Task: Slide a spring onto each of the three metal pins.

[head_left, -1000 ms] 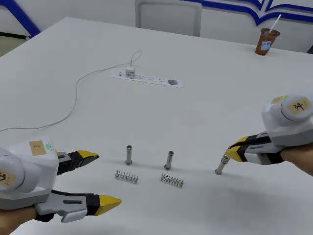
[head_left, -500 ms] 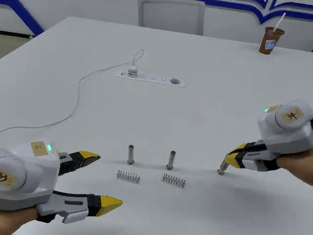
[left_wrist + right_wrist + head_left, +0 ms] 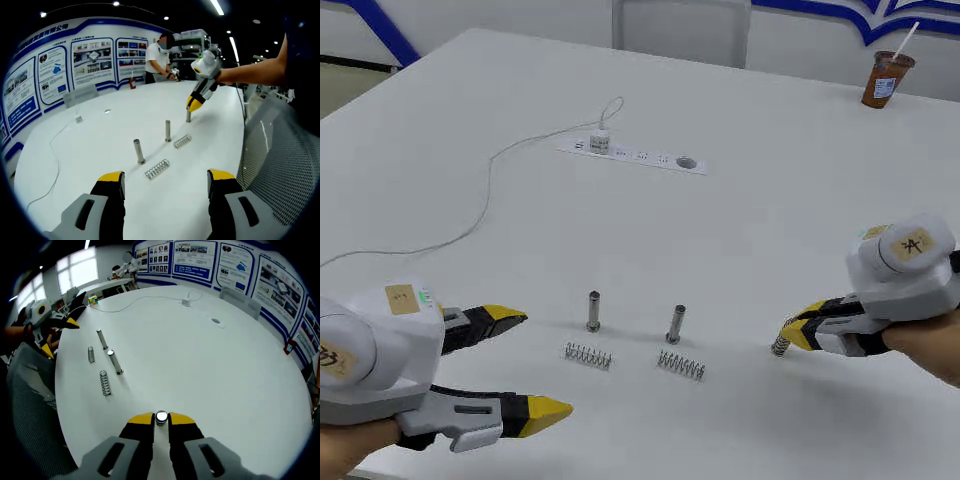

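In the head view, the white left gripper with yellow-tipped black jaws (image 3: 548, 362) hangs low at the left over the white table (image 3: 740, 230), jaws spread wide and holding nothing. Ahead of it, the left upright steel pin (image 3: 593, 310) and the middle upright steel pin (image 3: 675, 324) stand bare. The left coiled wire spring (image 3: 588, 355) and the middle coiled wire spring (image 3: 680, 365) each lie flat just in front of their pin. At the right, the matching right gripper (image 3: 788, 335) is pinched on the third steel pin (image 3: 781, 343), with wire coils (image 3: 779, 349) showing below its tips. In the left gripper view, the jaws stand far apart, and both loose springs and bare pins lie beyond them. In the right gripper view, the yellow tips clamp either side of the third pin's round silver top (image 3: 161, 417).
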Tool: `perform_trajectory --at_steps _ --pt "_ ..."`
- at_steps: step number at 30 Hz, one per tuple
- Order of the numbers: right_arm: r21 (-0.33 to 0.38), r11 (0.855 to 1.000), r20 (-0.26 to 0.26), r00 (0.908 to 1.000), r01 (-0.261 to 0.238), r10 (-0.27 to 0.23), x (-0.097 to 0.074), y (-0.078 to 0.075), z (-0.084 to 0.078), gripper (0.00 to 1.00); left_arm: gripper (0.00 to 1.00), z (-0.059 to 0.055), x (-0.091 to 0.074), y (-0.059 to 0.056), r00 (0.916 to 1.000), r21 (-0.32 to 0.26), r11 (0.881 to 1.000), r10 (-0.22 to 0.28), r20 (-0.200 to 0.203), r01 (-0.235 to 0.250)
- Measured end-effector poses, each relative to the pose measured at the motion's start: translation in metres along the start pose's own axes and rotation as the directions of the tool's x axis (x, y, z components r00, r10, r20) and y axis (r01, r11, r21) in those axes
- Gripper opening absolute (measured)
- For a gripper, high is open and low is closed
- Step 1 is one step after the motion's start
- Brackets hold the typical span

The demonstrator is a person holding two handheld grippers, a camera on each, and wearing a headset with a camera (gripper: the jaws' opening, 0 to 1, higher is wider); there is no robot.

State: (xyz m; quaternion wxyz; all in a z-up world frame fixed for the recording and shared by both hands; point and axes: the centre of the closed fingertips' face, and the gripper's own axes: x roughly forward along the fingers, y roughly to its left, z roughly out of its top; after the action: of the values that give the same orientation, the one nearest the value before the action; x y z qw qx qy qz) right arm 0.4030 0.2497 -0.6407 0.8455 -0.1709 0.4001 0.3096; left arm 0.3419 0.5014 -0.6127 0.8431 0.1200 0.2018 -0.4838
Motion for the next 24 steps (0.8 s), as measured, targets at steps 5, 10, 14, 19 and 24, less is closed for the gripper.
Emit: perform_trajectory --at_steps 5,10,14,19,24 --pt "-0.002 1.0 -0.004 1.0 -0.001 0.001 0.0006 0.0002 -0.0006 0.12 0.68 0.0001 0.0003 -0.0003 1.0 0.0 1.0 0.002 0.001 -0.002" --pt "-0.001 1.0 0.003 1.0 0.003 -0.003 -0.0004 -0.0001 -0.0001 0.16 0.68 -0.0001 0.001 -0.0007 1.0 -0.001 1.0 0.0 0.002 0.0" --pt "-0.002 1.0 0.005 0.9999 0.01 -0.01 -0.0023 -0.0007 0.0002 0.17 0.68 0.0003 0.0015 -0.0006 1.0 0.0 1.0 -0.003 0.004 0.003" --pt "-0.001 1.0 0.009 0.9998 0.018 -0.018 -0.0041 -0.002 -0.0001 0.19 0.68 0.0022 0.002 -0.0001 0.9999 0.002 1.0 -0.005 0.01 0.005" --pt "0.002 1.0 0.006 0.9997 0.022 -0.022 -0.0064 0.0002 -0.0043 0.19 0.69 0.002 0.0031 -0.0009 0.9999 0.002 1.0 -0.009 0.013 0.009"
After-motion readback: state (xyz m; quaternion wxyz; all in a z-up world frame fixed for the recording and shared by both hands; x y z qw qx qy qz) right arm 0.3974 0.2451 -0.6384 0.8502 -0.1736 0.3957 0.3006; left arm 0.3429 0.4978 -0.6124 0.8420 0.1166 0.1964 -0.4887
